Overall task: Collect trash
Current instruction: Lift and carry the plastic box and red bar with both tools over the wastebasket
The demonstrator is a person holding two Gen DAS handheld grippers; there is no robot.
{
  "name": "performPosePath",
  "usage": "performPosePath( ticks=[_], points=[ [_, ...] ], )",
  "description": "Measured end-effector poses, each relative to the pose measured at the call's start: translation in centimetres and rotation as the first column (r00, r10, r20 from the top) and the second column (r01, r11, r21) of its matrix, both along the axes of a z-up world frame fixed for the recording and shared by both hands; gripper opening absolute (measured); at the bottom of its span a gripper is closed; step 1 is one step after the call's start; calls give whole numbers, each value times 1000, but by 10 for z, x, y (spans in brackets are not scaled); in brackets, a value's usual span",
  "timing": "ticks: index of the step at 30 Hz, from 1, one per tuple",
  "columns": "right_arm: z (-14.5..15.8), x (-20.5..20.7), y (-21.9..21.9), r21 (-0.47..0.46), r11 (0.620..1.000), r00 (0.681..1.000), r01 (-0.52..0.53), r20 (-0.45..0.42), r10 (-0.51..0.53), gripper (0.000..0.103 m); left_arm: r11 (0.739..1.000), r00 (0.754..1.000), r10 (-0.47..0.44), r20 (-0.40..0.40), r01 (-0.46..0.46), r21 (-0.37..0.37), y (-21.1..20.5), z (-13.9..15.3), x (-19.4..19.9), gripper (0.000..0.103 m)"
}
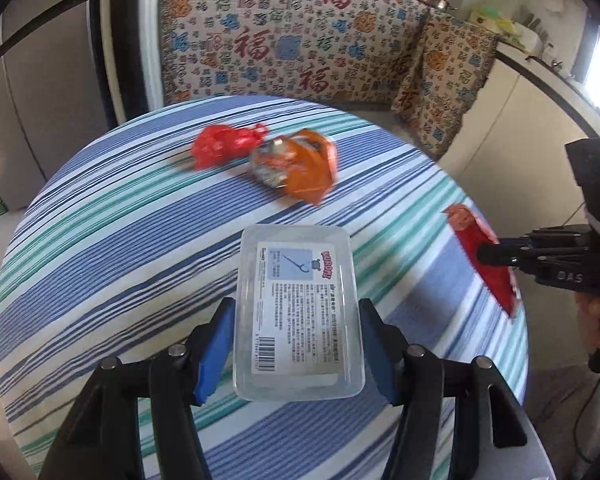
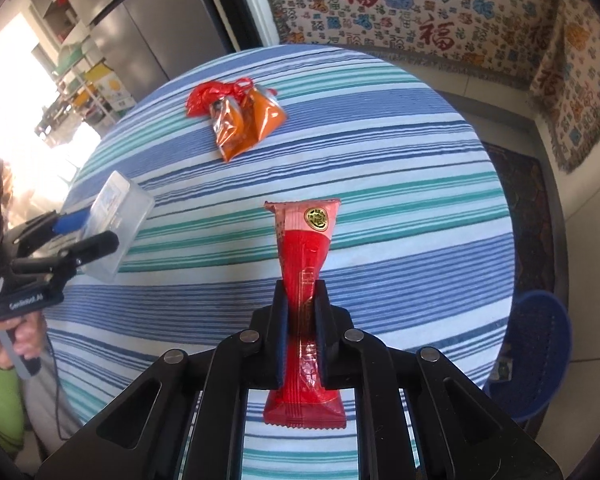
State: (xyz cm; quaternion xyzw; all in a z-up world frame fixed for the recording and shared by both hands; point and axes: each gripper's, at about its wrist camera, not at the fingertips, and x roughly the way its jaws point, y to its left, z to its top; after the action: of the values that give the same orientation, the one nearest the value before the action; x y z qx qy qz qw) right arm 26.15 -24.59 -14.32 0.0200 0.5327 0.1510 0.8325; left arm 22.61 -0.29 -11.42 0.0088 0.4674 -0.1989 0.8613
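My left gripper [image 1: 296, 344] is shut on a clear plastic box [image 1: 298, 300] with a printed label, held just above the round striped table [image 1: 112, 240]. In the right wrist view the same box [image 2: 118, 222] hangs at the table's left edge in the left gripper [image 2: 88, 228]. My right gripper [image 2: 301, 340] is shut on a long red snack wrapper [image 2: 306, 252], pinched at its waist and lifted off the cloth. In the left wrist view that wrapper [image 1: 476, 252] and the right gripper [image 1: 496, 258] are at the right. A crumpled red wrapper [image 1: 220, 146] and an orange packet [image 1: 300, 168] lie at the far side of the table.
A sofa with a patterned cover [image 1: 300, 40] stands behind the table. A blue wire basket [image 2: 536, 352] sits on the floor at the table's right. A grey fridge [image 2: 148, 20] and shelves stand at the far left. A person's hand [image 2: 20, 340] holds the left gripper's handle.
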Motion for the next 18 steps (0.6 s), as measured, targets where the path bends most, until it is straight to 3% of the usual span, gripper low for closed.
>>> performPosePath(
  ticks=[10,18],
  points=[
    [20,-15,-58,56,993,993,105,39,-108,10,993,994,-108,16,108,-48,-85,21,-2,61],
    [39,-38,-154,51,960,957,275,85,-279,10,965,968,-248,35,250,-78,-185,34,-8,61]
  ],
)
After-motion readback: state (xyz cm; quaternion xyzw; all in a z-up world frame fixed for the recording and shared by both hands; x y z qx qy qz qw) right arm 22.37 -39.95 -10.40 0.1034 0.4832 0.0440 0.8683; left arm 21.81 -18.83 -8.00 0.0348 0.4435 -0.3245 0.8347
